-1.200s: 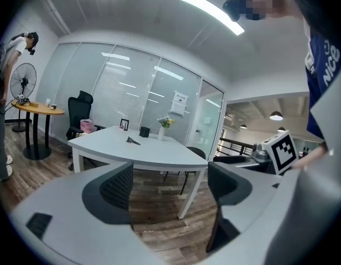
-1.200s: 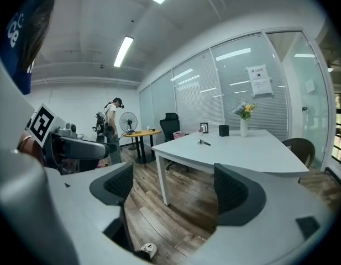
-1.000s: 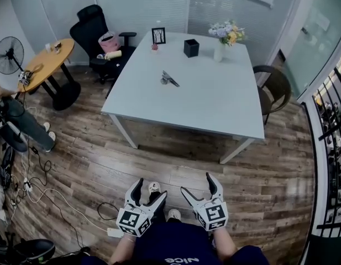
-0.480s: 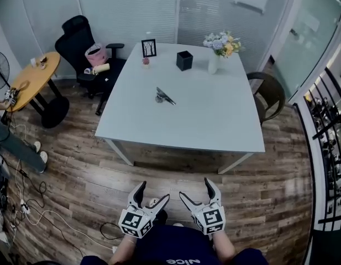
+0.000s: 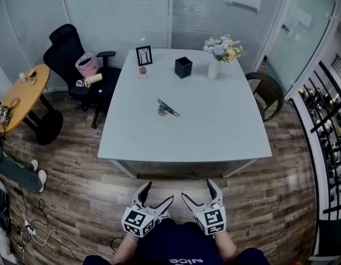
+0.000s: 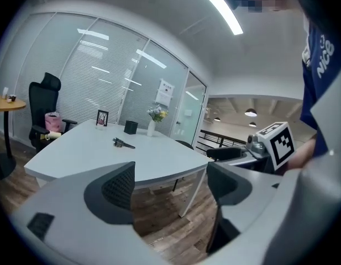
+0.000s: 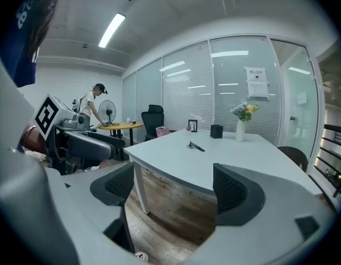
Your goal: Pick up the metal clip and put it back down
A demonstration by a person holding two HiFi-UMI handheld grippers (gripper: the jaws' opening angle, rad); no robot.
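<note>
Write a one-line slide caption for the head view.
Both open and empty, the left hand-held gripper and right hand-held gripper are held short of the white table bearing the metal clip.

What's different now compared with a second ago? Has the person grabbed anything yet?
The person has stepped closer to the table, so its near edge now lies nearer the two claws. Nothing was taken hold of or let go. The left claw and right claw are open and empty as before, held low in front of the body. The metal clip lies untouched in the same spot on the table.
</note>
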